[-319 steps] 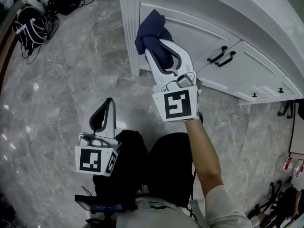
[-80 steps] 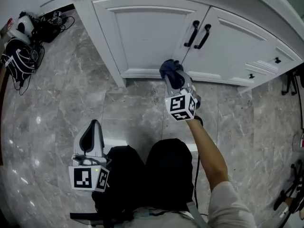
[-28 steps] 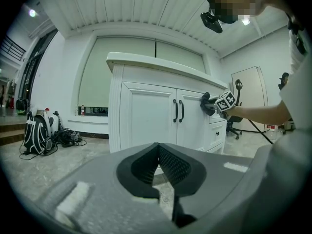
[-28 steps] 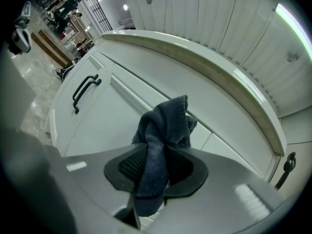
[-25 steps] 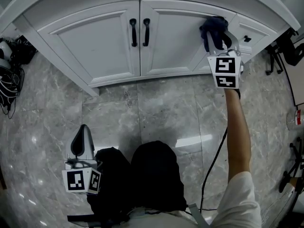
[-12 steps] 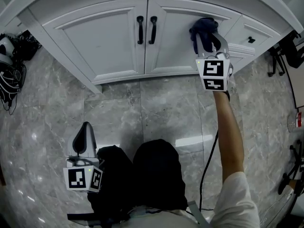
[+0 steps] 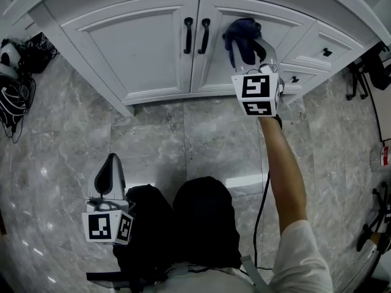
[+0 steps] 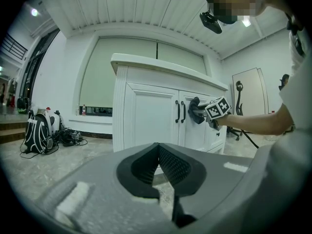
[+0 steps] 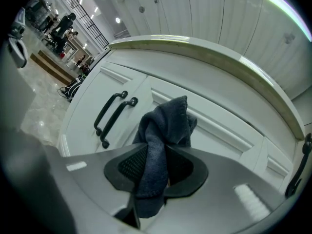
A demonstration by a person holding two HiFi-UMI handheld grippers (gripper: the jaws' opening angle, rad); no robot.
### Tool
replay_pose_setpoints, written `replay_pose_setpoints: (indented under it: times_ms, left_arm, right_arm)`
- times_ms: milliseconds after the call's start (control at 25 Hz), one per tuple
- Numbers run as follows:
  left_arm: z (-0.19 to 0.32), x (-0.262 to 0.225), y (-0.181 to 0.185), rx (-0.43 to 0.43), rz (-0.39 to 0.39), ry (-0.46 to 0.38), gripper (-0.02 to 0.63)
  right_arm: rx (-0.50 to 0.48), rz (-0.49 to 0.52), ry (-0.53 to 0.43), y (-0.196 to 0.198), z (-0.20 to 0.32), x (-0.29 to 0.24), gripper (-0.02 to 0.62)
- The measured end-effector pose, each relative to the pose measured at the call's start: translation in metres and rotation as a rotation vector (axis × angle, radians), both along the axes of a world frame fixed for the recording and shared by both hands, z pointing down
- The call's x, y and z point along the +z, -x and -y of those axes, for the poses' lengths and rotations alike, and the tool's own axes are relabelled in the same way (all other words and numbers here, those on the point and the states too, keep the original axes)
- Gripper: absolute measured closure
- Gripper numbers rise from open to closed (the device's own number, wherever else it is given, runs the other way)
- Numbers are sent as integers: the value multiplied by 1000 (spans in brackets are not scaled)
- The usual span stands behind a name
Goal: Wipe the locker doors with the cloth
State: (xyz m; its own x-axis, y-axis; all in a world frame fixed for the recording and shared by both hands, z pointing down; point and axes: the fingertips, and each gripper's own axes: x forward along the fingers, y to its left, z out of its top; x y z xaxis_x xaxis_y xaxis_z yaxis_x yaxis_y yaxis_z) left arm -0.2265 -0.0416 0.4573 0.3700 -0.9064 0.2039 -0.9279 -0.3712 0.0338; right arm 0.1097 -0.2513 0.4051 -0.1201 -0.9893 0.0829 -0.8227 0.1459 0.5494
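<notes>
Head view: right gripper (image 7: 250, 50) is clenched on a dark blue cloth (image 7: 239, 32), arm stretched far so the bunched cloth presses on the upper part of the right door (image 7: 214, 66), just right of the black handles (image 7: 197, 35). Right gripper view shows the cloth (image 9: 161, 145) pinched between the jaws with a wad sticking out past the tips. That wad is probably what does the rubbing, so the plastic does not touch the paint. Left gripper (image 7: 112, 166) hangs low and near over the floor (image 7: 183, 139), well apart from the locker. Its jaws are together on nothing, likely parked out of the way. Left door (image 7: 134, 47) has nothing on it.
</notes>
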Motion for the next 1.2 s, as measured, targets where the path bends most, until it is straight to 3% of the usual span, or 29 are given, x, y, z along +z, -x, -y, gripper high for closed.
replay_pose_setpoints:
  times_ms: [280,640,1200]
  left_arm:
    - [-2,0,6,-8,2,1,604]
    - [-5,1,6,-12,6,3,604]
    - [-3,-1,-3,-12,25,3,604]
  right_arm:
    - [-48,56,-5,36,2,1,492]
    - [-67,64,69,45,0,41,492]
    - [-76,-77,96,14,0,68,492]
